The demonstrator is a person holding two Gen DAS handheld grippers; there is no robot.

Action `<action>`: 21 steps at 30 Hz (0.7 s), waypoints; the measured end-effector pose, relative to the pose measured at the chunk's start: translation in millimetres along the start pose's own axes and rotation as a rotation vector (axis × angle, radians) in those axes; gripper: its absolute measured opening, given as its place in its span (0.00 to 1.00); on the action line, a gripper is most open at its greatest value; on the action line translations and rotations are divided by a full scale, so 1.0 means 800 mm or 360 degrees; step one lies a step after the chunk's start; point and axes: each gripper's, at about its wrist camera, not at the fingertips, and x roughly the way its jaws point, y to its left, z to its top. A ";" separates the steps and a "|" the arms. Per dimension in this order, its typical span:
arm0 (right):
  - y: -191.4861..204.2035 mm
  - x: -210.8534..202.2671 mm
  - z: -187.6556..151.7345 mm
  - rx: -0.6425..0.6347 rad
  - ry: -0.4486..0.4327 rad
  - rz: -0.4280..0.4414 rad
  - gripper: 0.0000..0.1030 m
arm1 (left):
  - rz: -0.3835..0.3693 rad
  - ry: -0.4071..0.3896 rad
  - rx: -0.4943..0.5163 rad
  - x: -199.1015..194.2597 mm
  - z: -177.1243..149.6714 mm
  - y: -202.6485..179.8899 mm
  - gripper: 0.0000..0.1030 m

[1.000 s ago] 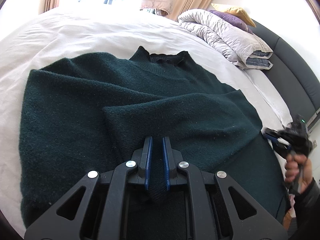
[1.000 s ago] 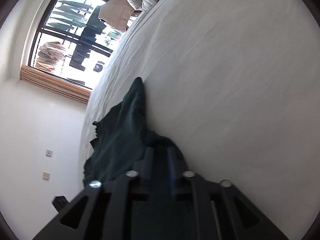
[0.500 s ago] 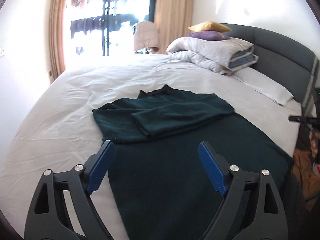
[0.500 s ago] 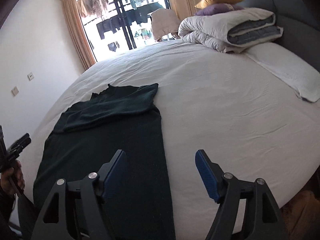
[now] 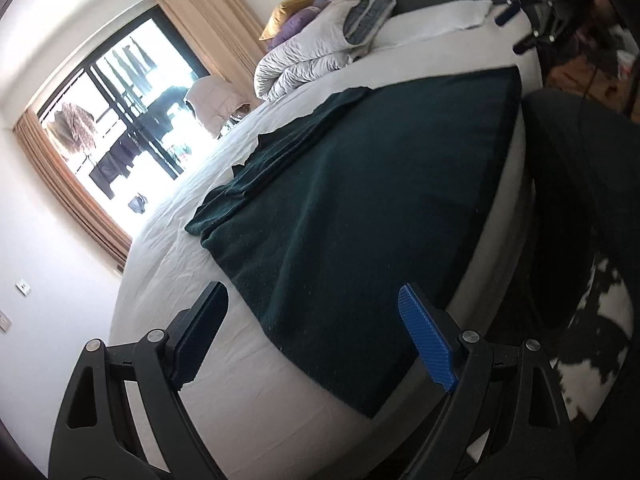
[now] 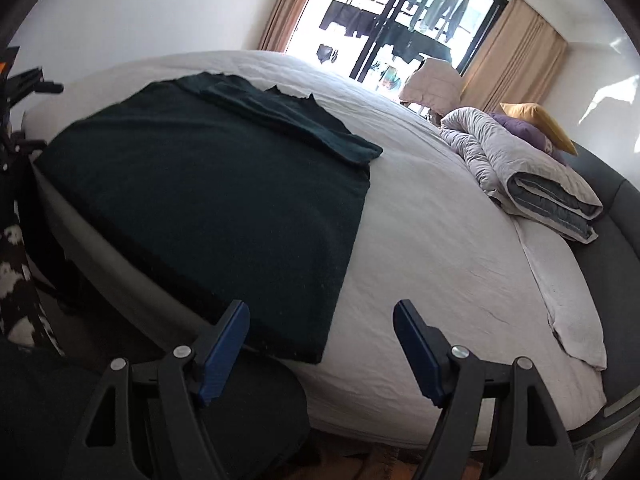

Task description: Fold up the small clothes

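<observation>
Dark green sweater (image 5: 360, 184) lies flat on the white bed (image 6: 440, 260) (sleeves folded in) — left gripper (image 5: 316, 336) and right gripper (image 6: 320, 344) both gape apart, holding nothing.

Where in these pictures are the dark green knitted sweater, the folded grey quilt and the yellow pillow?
Dark green knitted sweater (image 6: 208, 200): right wrist view, middle of its flat body.
Folded grey quilt (image 6: 532, 168): right wrist view, its top face.
Yellow pillow (image 5: 290, 10): left wrist view, its visible side.

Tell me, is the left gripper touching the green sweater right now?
Apart. The left wrist view shows the left gripper open and empty, short of the sweater.
</observation>
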 end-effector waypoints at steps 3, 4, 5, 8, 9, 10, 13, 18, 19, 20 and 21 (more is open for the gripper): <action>0.003 0.003 -0.012 -0.0066 0.0039 -0.0029 0.73 | 0.0064 0.0040 0.0146 0.002 -0.020 -0.019 0.85; 0.003 0.003 -0.014 -0.0057 0.0033 -0.0033 0.73 | 0.0084 0.0054 0.0199 0.002 -0.027 -0.026 0.85; 0.003 0.002 -0.014 -0.0036 0.0020 -0.0028 0.73 | 0.0124 0.0069 0.0274 0.004 -0.034 -0.036 0.85; 0.005 0.003 -0.015 0.0013 0.0001 -0.0009 0.72 | 0.0205 0.0059 0.0480 0.002 -0.055 -0.067 0.85; 0.007 0.004 -0.014 0.0014 0.0002 -0.0007 0.72 | 0.0220 0.0054 0.0534 0.003 -0.060 -0.075 0.85; 0.008 0.005 -0.013 0.0011 0.0002 -0.0003 0.72 | 0.0230 0.0052 0.0581 0.004 -0.066 -0.080 0.85; 0.010 0.003 -0.011 0.0030 -0.0009 -0.0002 0.72 | 0.0267 0.0031 0.0697 0.006 -0.081 -0.092 0.85; 0.004 0.008 -0.007 0.0097 -0.0015 -0.0005 0.71 | 0.0341 0.0053 0.0736 0.026 -0.097 -0.090 0.87; 0.004 0.008 -0.007 0.0099 -0.0013 -0.0007 0.70 | 0.0328 0.0041 0.0711 0.026 -0.095 -0.088 0.87; 0.005 0.008 -0.006 0.0100 -0.0014 -0.0005 0.69 | 0.0325 0.0022 0.0693 0.025 -0.093 -0.086 0.84; 0.005 0.008 -0.006 0.0101 -0.0015 -0.0003 0.69 | 0.0327 0.0002 0.0674 0.024 -0.092 -0.085 0.83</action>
